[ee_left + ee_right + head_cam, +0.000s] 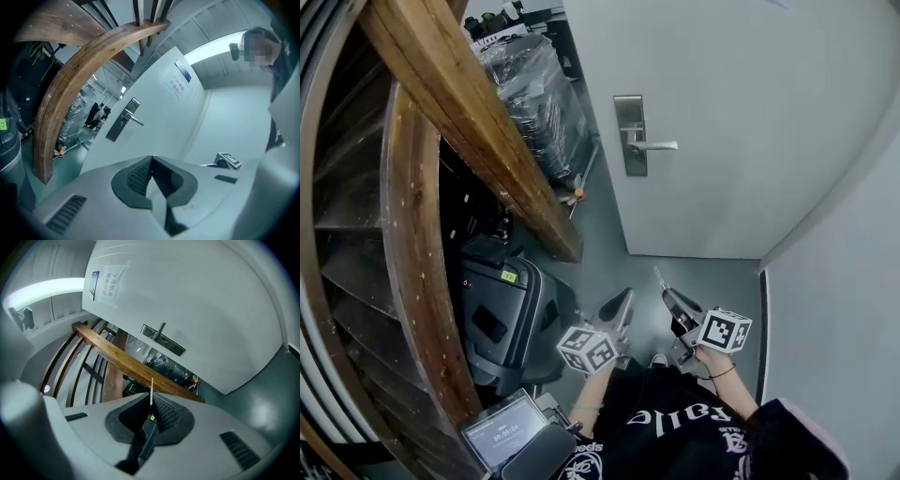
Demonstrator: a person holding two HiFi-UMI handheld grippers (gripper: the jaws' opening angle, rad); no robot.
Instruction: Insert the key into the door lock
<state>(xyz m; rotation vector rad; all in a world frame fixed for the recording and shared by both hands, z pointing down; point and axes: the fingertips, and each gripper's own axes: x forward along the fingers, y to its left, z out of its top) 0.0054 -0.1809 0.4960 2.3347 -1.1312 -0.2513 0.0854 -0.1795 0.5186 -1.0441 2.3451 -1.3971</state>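
Holding the key [151,388] is the right gripper [151,403]: its jaws are closed on the key's head, and the thin blade sticks straight out past the tips, along the gripper's own axis. The left gripper [152,158] has its jaws pressed together with nothing between them; it hangs just beside the right one, idle.

Position: both grippers are low and close to the person's body, well apart from the door [741,112]. In the head view the lock plate [629,136] with its lever handle [658,145] lies ahead of the key tip and a little to the left, with bare floor between.

Alignment: in the right gripper view the blade points roughly towards the lock plate [164,341], but the plate sits above the blade and slightly to its right, so the blade is not yet aimed at it.

Keyhole: too small to make out in any view. Judged to be on the plate near the lever.

Step in hand: approach, insertion not begun. Next move, as a judgement: carry the right gripper forward and up, then square the blade to the plate face.
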